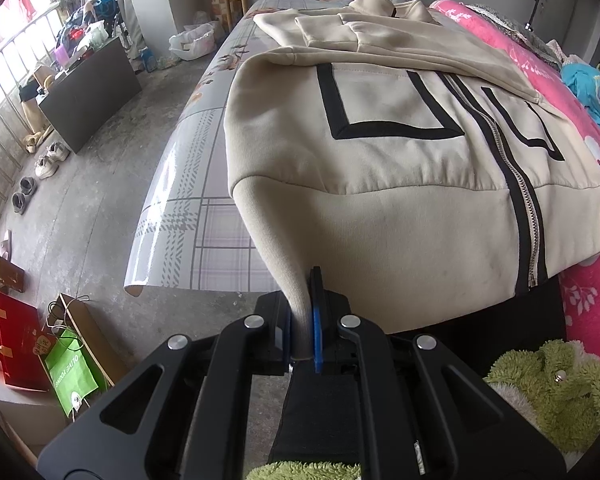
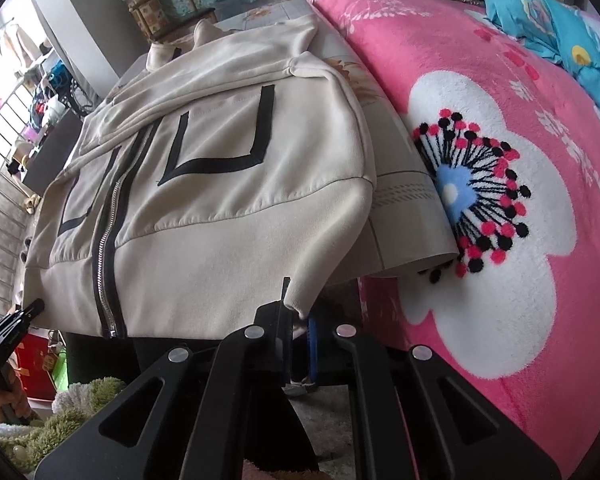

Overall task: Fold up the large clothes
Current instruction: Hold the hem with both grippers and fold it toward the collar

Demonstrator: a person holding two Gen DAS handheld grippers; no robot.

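Left tongs clenched on jacket hem corner; right tongs pinching the opposite corner. Thick, soft, floppy fleece: likely sags between grips, best held by ribbed hem.

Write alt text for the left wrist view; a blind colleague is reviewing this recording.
The left gripper is shut on the bottom corner of a cream zip-up jacket with black trim, spread over a plaid-covered table. A pink blanket lies to the right.

Matt fleece jacket, glossy tablecloth
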